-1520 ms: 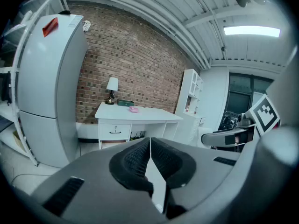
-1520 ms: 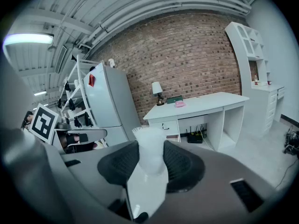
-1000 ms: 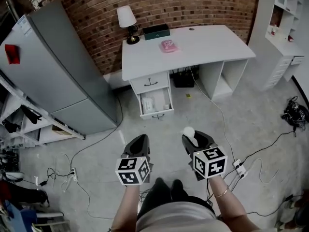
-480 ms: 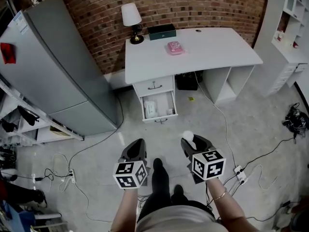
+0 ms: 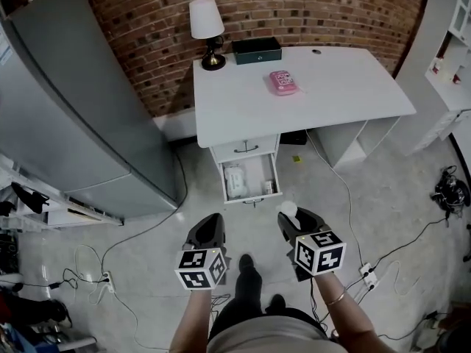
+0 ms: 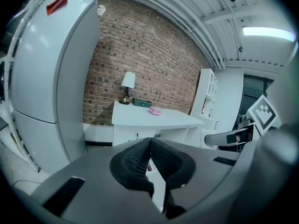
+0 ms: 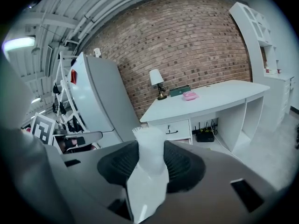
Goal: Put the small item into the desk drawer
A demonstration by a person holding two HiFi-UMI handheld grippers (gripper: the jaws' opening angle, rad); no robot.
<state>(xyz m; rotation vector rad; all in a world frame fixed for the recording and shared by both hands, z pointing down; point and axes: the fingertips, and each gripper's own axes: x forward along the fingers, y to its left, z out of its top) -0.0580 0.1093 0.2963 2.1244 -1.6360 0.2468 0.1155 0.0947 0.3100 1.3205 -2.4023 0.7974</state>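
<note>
The white desk (image 5: pixel 346 94) stands against the brick wall, and its lower drawer (image 5: pixel 249 179) is pulled open with a few small things inside. My right gripper (image 5: pixel 291 219) is shut on the small white item (image 5: pixel 288 210), which sticks out past the pads (image 7: pixel 184 164) in the right gripper view as the white item (image 7: pixel 148 148). My left gripper (image 5: pixel 210 225) hangs beside it, shut and empty, its pads (image 6: pixel 135 157) meeting at the tip. Both grippers are over the floor, well short of the drawer. The desk (image 7: pixel 201 101) lies straight ahead.
A lamp (image 5: pixel 206 22), a dark green box (image 5: pixel 257 50) and a pink object (image 5: pixel 282 82) sit on the desk. A grey fridge (image 5: pixel 66 101) stands to the left. Cables (image 5: pixel 383 248) trail over the floor at right and left. White shelving (image 5: pixel 452 43) fills the right corner.
The person has walked toward the desk, so the desk and open drawer sit lower and nearer in the head view. Both grippers keep their pose and the right one's hold on the item.
</note>
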